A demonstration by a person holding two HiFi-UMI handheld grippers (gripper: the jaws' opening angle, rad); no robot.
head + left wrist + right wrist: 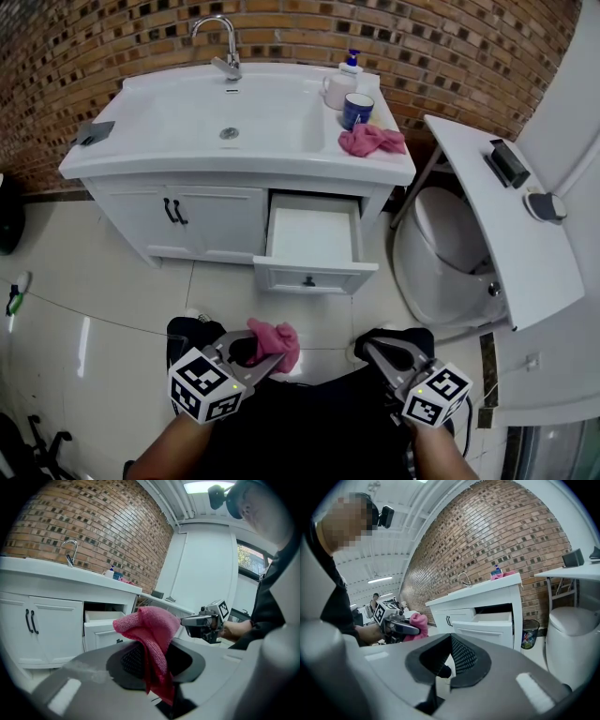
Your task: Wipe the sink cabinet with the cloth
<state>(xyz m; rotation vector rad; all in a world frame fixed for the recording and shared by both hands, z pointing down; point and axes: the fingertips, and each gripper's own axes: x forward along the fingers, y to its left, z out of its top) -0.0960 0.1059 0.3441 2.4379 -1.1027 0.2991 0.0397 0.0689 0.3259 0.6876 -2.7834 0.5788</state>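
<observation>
The white sink cabinet [216, 220] stands ahead against a brick wall, its right drawer [309, 239] pulled open and empty. My left gripper [262, 354] is low in front of it, shut on a pink cloth [277, 341]; in the left gripper view the cloth [151, 629] bulges up and hangs down between the jaws. My right gripper [377, 354] is level with it to the right, shut with nothing in it, its jaw tips [450, 638] meeting. A second pink cloth [371, 141] lies on the countertop's right end.
On the counter are a faucet [225, 42], a blue cup [357, 110], a white mug [337, 91] and a soap bottle [351, 65]. A toilet [450, 262] and a white slanted shelf [506, 225] stand right of the cabinet. A bin [528, 639] sits by the wall.
</observation>
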